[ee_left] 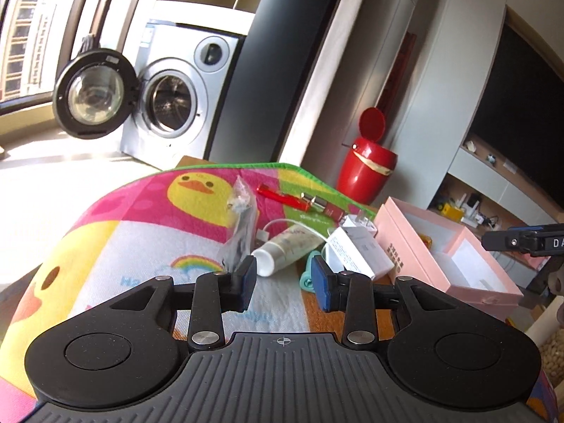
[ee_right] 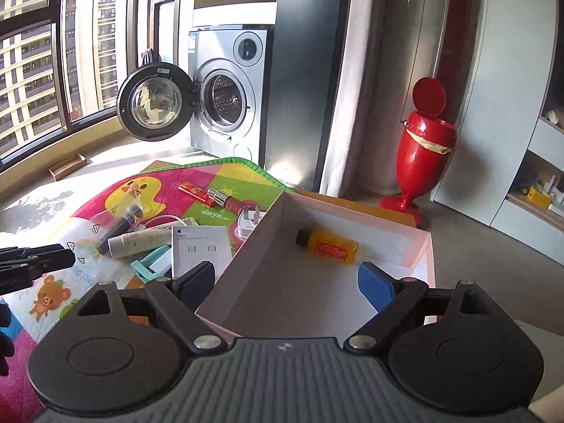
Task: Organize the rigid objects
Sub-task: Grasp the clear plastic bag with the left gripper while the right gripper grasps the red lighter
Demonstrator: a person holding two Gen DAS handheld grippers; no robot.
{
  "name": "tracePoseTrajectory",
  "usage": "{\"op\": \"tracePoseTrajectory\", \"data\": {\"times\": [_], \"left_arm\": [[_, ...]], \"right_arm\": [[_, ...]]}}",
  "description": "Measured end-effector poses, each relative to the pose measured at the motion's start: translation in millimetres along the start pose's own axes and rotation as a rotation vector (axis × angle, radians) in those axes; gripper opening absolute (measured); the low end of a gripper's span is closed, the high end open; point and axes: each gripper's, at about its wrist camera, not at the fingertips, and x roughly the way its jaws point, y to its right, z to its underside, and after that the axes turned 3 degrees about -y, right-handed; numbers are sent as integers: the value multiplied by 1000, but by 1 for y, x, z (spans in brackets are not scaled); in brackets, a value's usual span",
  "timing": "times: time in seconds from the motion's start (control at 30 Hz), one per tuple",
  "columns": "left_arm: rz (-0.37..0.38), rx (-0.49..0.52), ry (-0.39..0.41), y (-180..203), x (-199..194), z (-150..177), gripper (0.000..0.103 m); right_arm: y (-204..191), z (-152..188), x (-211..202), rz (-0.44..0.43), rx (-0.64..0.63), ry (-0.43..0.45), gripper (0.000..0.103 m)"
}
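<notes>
Right gripper [ee_right: 287, 283] jaws wide, empty over the pink box [ee_right: 419, 246].

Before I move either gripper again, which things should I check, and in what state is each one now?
1. Right gripper empty, jaws wide: ok.
2. Left gripper empty, gap between its pads: ok.
3. Orange bottle lying inside the pink box: ok.
4. Room left in the box: ok, only the bottle is in it.
5. Mat sorted: not ok; the white carton, cream tube and red lighter lie on it.
6. Clear bag free of the left gripper's finger: cannot tell, it is blurred.
</notes>
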Motion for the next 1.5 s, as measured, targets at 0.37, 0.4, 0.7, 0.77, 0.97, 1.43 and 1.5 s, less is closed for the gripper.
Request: {"op": "tracePoseTrajectory", "data": {"times": [0.37,0.4,0.7,0.77,0.97,1.43,1.5], "left_arm": [[-38,-56,-77,-22,81,-31,37],[-19,-68,-85,-24,82,-27,33],[26,-64,-76,-31,75,-17,23],[47,-89,-84,-35,75,-18,23],[70,-151,-70,-46,71,-21,22],[84,-190,-64,-47,66,-23,22],[89,-177,-65,-44,68,-23,22]], "right_arm": [[-43,-80,64,-122,66,-120,89],[-44,-90,81,-129,93,-154,89],[-65,-130,231,-35,116,-319,88],[-70,-134,249,-16,90,-324,88],[-64,-135,274,-63,134,-394,56],[-95,-77,178,-295,-76,-591,20],[-95,-89,164,-265,-110,-516,27]]}}
